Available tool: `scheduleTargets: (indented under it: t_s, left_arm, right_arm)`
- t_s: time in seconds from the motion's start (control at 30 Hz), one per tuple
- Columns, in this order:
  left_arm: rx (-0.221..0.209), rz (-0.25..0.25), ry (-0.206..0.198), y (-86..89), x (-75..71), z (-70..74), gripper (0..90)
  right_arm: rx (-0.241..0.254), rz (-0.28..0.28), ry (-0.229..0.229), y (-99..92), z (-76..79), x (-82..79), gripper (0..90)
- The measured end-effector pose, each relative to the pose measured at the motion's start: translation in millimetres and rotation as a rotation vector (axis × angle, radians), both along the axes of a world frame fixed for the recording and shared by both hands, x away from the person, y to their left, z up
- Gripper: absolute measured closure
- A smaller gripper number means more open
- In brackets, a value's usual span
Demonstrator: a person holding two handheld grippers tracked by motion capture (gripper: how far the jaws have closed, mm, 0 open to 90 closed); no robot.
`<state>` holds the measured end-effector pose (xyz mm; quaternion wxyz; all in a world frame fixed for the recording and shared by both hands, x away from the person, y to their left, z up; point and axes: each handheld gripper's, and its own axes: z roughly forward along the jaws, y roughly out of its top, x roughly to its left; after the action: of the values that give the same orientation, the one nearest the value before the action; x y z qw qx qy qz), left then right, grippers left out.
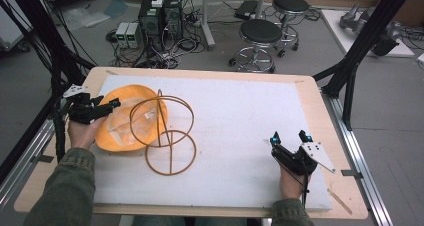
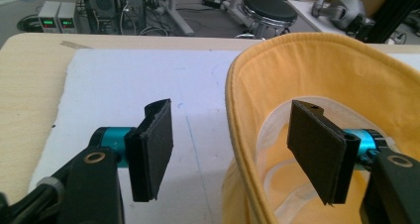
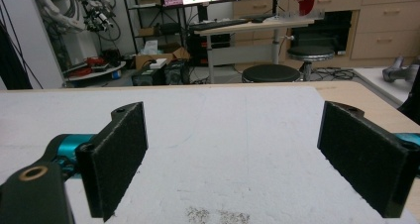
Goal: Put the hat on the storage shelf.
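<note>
One yellow hat (image 1: 116,117) lies upturned on the left part of the white mat (image 1: 240,116), its hollow facing up and a pale lining visible inside. A brown wire stand (image 1: 165,133) sits just right of the hat; its upper hoops overlap the hat's right edge in the high view, and its round base ring rests on the mat nearer the person. Whether the wire touches the cloth cannot be told.

Left gripper (image 1: 102,108): held at the hat's left rim, pointing right. In the left gripper view the yellow brim (image 2: 237,135) runs up between the two jaws, one pad (image 2: 317,149) standing inside the hollow and the other outside over the mat. Both pads stand clear of the cloth, so the jaws are released, not clamped on the brim.

Right gripper (image 1: 290,136): held at the near right part of the mat, well apart from hat and stand, pointing away from the person. Its jaws are spread wide with only bare mat between them, as the right gripper view confirms.

The mat covers most of a wooden table (image 1: 320,101). Two black stools (image 1: 260,33) and computer boxes (image 1: 160,16) with tangled cables stand on the floor beyond the far edge.
</note>
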<state>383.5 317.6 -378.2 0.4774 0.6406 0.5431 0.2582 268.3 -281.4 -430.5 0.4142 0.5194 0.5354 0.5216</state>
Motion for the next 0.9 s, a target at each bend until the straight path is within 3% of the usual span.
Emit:
scheduleTargets:
  t_s: [0.13, 0.2, 0.27, 0.37, 0.43, 0.47, 0.63, 0.9]
  left_arm:
    - [0.001, 0.006, -0.009, 1.3, -1.9, 1.7, 38.9]
    - [-0.002, 0.008, -0.014, 2.0, -2.9, 2.8, 46.4]
    - [0.004, 0.006, -0.024, 1.4, -4.0, 3.6, 48.4]
    - [0.024, 0.004, -0.022, -0.8, -5.5, 4.2, 71.5]
    - [-0.001, 0.003, -0.02, -0.4, -5.6, 4.2, 84.2]
    - [-0.015, -0.002, -0.029, -0.3, -6.1, 4.2, 86.1]
    - [0.018, -0.017, -0.048, -3.5, -9.8, 5.5, 86.8]
    - [0.006, -0.026, -0.071, -4.0, -14.7, 9.9, 87.0]
  right_arm:
    - [-0.002, 0.001, 0.0, -0.4, -0.1, 0.2, 10.9]
    - [-0.002, 0.001, -0.001, -0.1, -0.1, 0.3, 10.9]
    - [-0.001, 0.003, 0.001, 0.0, -0.1, 0.3, 10.9]
    - [0.0, 0.001, 0.002, 0.0, -0.2, 0.4, 10.9]
    - [-0.002, -0.001, 0.003, -0.1, -0.2, 0.5, 10.9]
    - [0.001, -0.002, 0.004, 0.0, -0.2, 0.4, 10.9]
    - [-0.004, -0.004, 0.003, -0.7, -0.3, 0.7, 10.9]
    - [0.005, 0.003, 0.0, 0.3, 0.1, -0.1, 10.9]
